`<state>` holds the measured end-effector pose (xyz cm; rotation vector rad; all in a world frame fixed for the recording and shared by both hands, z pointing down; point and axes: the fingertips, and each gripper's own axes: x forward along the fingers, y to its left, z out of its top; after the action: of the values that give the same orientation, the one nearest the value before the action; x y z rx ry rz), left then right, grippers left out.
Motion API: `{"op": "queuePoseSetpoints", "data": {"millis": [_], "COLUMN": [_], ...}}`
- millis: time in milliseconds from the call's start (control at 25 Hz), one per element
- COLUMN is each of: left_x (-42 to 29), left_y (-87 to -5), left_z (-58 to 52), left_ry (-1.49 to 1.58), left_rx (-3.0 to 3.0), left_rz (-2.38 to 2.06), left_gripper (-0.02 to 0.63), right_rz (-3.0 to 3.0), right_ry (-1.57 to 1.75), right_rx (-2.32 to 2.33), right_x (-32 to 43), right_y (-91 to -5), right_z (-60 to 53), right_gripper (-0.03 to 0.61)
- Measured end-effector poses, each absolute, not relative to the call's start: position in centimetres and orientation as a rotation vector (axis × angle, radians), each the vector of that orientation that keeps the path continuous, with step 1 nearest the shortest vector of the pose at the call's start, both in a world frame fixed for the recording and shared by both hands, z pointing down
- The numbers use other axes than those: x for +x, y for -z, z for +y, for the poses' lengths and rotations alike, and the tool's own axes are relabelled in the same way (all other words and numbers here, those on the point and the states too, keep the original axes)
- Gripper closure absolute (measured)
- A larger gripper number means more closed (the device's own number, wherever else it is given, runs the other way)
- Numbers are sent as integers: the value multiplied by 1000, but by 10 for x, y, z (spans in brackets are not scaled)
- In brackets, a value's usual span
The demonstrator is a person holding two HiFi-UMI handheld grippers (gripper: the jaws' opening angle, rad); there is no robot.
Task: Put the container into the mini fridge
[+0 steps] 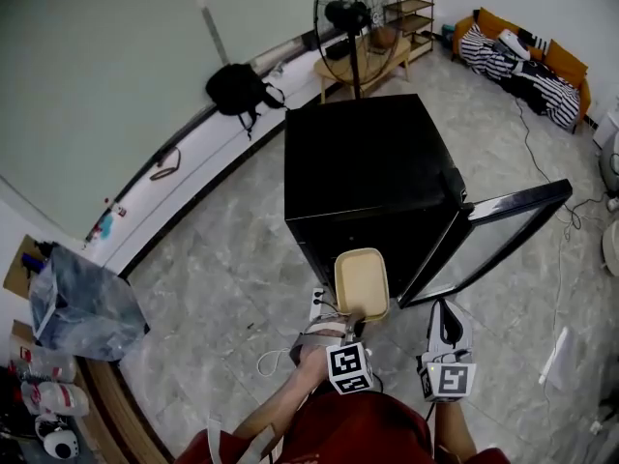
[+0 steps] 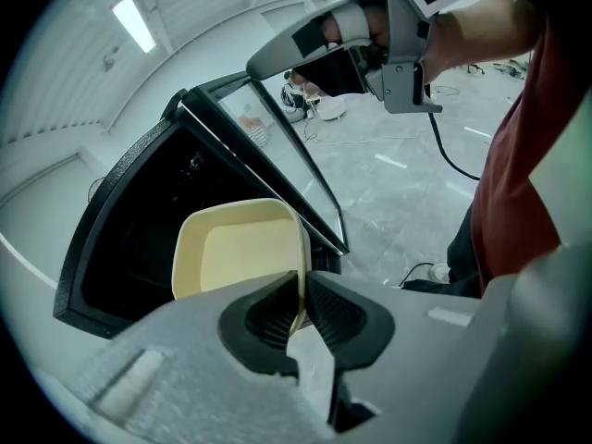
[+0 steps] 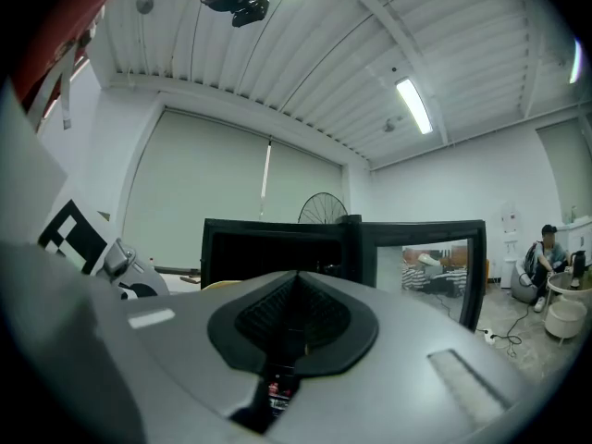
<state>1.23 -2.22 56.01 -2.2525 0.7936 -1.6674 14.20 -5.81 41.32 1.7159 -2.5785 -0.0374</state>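
Left gripper [image 2: 299, 292] holds the container [image 2: 239, 248] by one thin side wall. Its jaws stand narrow, and the ribbed pads press on that wall from both sides. Right gripper [image 3: 296, 289] has its jaws together with nothing between them.

Hazards, as I judge them:

1. At the jaws. The hold is on a single edge, so the whole container hangs out beyond the pads. A knock or a quick tilt can twist it in the pads or pull it free.
2. At the container's far rim. If I carry it in too high or off-centre, this rim can catch the frame around the opening of the mini fridge [image 1: 372, 177]. A strike there levers directly against the narrow hold.
3. At the door [image 1: 493, 230]. It stands open at an angle to the right of the opening, not folded fully back. In the head view the right gripper is near its lower edge. A bump from that gripper can swing the door into the container's path.
4. Inside the mini fridge. The interior is dark, and I cannot tell where a shelf sits, so I cannot confirm clearance before entry.

Position of the container: it extends straight ahead of the left gripper, away from me, with its broad face turned up. In the head view it lies just in front of the open front of the mini fridge, left of the door. I judge it not yet inside.
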Motion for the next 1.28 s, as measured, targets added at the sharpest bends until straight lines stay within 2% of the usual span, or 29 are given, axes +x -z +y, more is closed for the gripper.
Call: {"op": "queuePoseSetpoints", "data": {"millis": [600,1280], "left_x": [-31,-16], "left_y": [-596,-694], "left_z": [-116,-165], "left_ry": [1662,1710], "left_rx": [-2303,-2347], "left_rz": [680,604], "left_gripper": [581,581], "right_rz": [-2528,-2442], "right_ry": [2,-90], "right_rx": [1728,1802], "right_x": [76,96], "right_y": [-432,-475], "right_z": [-142,-146], "right_gripper": [578,578]}}
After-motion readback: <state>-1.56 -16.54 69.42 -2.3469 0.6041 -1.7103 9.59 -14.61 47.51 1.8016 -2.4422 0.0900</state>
